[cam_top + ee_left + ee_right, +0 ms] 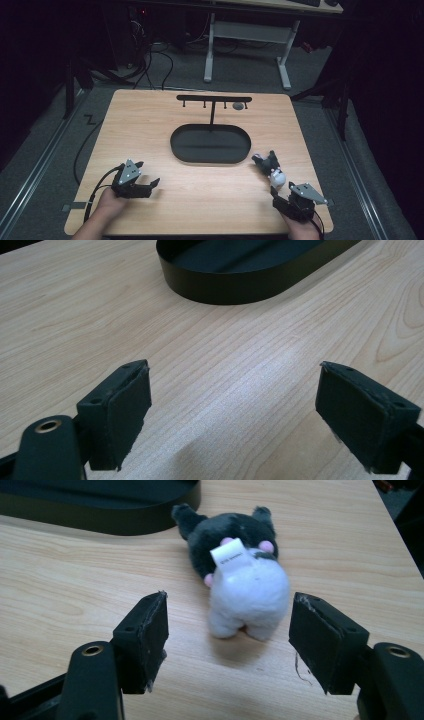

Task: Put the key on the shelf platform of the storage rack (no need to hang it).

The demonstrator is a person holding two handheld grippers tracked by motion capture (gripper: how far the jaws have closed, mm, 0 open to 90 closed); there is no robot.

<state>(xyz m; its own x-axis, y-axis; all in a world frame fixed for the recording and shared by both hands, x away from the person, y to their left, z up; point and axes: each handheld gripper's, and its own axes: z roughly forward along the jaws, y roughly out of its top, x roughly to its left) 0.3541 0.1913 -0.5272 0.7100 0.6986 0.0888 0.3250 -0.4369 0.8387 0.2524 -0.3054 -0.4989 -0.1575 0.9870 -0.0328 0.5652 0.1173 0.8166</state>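
A small plush toy (270, 166), dark grey with a white rear and a paper tag, lies on the wooden table (150, 125) right of the black oval tray (175, 146). My right gripper (280, 189) is open just behind it. In the right gripper view the toy's white end (250, 592) sits close in front of the right gripper (230, 600), and neither pad touches it. My left gripper (150, 175) rests open near the table's front left. In the left gripper view the left gripper (235, 367) has only bare wood between its jaws, and the tray's wall (225, 287) lies ahead.
A black rack (214, 98) with hooks stands behind the tray, and a small grey object (238, 105) hangs on it. The tray's wall (100, 522) lies beyond the toy, to its left. A desk frame (247, 35) and cables are on the floor past the table.
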